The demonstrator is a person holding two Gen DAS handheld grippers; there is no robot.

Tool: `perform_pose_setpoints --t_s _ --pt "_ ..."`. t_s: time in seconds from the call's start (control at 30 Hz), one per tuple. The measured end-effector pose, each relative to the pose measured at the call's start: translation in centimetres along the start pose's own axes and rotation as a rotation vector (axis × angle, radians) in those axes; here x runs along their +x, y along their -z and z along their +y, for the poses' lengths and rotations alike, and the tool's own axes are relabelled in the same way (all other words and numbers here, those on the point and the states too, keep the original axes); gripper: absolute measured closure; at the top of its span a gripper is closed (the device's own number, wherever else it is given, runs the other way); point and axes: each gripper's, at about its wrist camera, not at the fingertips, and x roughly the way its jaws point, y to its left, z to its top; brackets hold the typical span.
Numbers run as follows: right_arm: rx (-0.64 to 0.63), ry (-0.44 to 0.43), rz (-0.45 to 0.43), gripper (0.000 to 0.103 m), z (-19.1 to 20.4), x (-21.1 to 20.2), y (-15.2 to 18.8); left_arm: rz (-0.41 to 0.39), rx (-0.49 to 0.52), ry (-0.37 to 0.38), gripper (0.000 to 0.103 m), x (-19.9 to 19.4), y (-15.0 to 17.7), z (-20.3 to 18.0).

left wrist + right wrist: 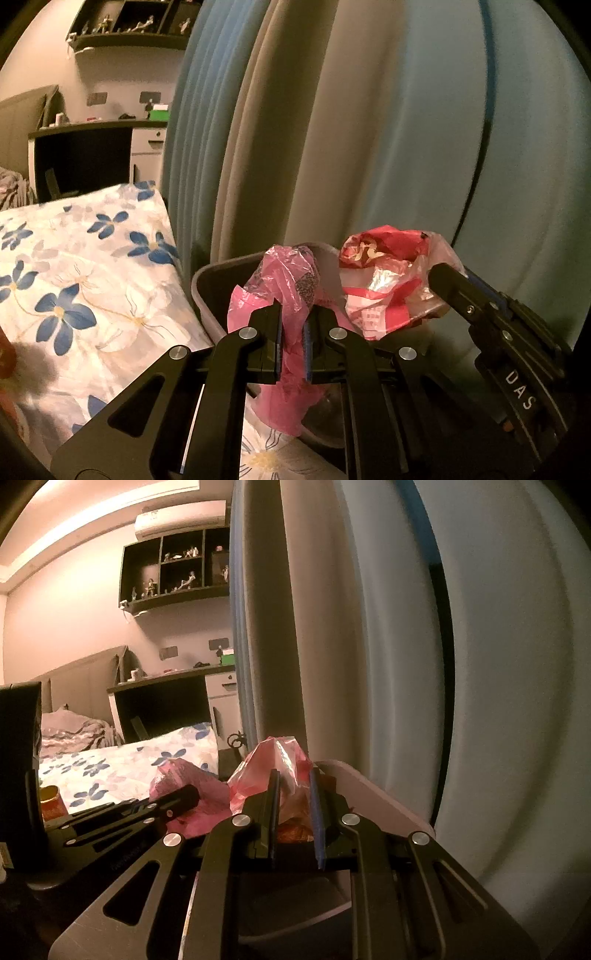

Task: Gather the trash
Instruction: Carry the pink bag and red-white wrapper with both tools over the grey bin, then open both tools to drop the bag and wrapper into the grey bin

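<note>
My left gripper (293, 334) is shut on a crumpled pink plastic bag (280, 280) and holds it over the open grey bin (207, 288). My right gripper (295, 801) is shut on a red and clear plastic wrapper (280, 760), also above the bin's rim (369, 786). In the left wrist view the red wrapper (384, 280) hangs at the right with the right gripper's finger (454, 291) on it. In the right wrist view the pink bag (184, 779) and the left gripper (177, 799) are at the left.
A bed with a blue-flowered sheet (74, 280) lies left of the bin. Pale curtains (369, 129) hang close behind it. A red and yellow can (51, 801) stands on the sheet. A dark desk (166, 698) and wall shelf (173, 572) are far back.
</note>
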Motion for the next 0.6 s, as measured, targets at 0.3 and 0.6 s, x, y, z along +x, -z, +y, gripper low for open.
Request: perform_pose_setpoints --t_s 0.3,0.6 --pt "0.002 0.012 0.020 0.086 0.1 0.9 0.0 0.030 -0.005 0.015 0.095 1.4 0.6 -0.1" --pt "0.008 0.015 0.028 0.085 -0.3 1.3 0.3 0.052 -0.007 0.036 0.095 2.1 0.9 0.1"
